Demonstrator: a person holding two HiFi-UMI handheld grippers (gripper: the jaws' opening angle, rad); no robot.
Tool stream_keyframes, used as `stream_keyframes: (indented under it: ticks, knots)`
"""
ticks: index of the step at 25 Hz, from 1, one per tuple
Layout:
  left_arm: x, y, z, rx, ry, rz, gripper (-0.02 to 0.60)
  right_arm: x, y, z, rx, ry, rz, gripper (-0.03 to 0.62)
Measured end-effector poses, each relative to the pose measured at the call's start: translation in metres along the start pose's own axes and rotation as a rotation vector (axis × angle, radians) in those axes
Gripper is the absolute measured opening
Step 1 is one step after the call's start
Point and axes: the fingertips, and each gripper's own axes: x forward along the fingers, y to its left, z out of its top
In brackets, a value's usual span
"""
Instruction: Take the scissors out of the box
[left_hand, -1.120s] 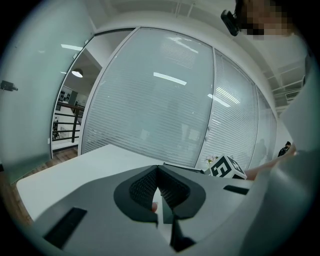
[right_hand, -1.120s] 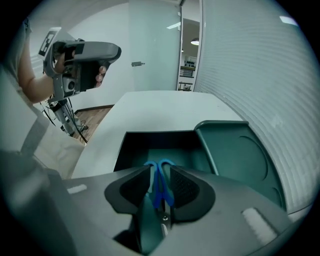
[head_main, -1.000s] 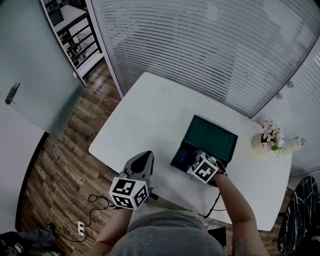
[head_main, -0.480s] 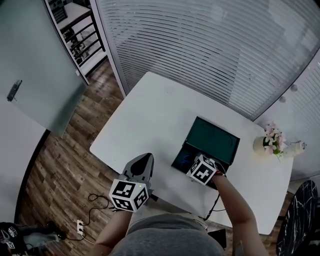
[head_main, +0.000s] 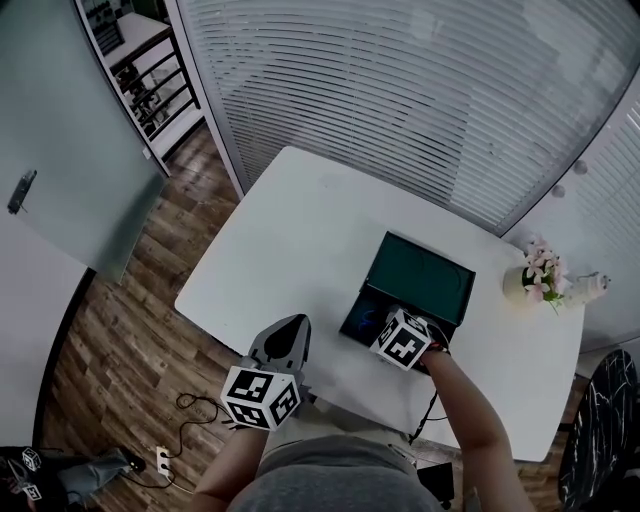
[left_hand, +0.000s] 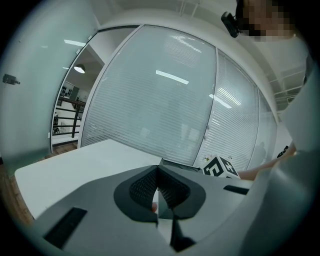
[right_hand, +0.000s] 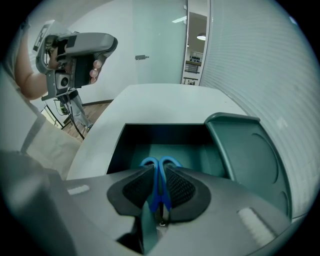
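Note:
A dark green box (head_main: 358, 318) stands open near the table's front edge, its lid (head_main: 420, 274) tipped back. Inside it, in the right gripper view, lie blue-handled scissors (right_hand: 161, 164) on the box floor (right_hand: 197, 152). My right gripper (right_hand: 159, 175) reaches steeply down into the box; its jaws have just been closing, and the pads now press on the scissors' handles. In the head view only its marker cube (head_main: 403, 337) shows over the box. My left gripper (head_main: 293, 325) hangs off the table's front left edge, shut and empty (left_hand: 158, 172).
The white table (head_main: 300, 225) holds a small vase of pink flowers (head_main: 535, 272) at its far right. Slatted glass walls stand behind it. Wooden floor with a cable and socket (head_main: 160, 455) lies to the left. The left gripper (right_hand: 75, 50) shows in the right gripper view's upper left.
My right gripper stays in the box. The left gripper sits slightly lower in the head view, and the view itself shifts a little.

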Motion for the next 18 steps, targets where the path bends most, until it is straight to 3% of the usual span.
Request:
stream_keyframes:
  ticks: [18]
  knots:
    - [-0.03,-0.018,0.007,0.035,-0.007,-0.075,0.006,-0.06,0.006,0.022,0.051,-0.153,-0.213,0.084]
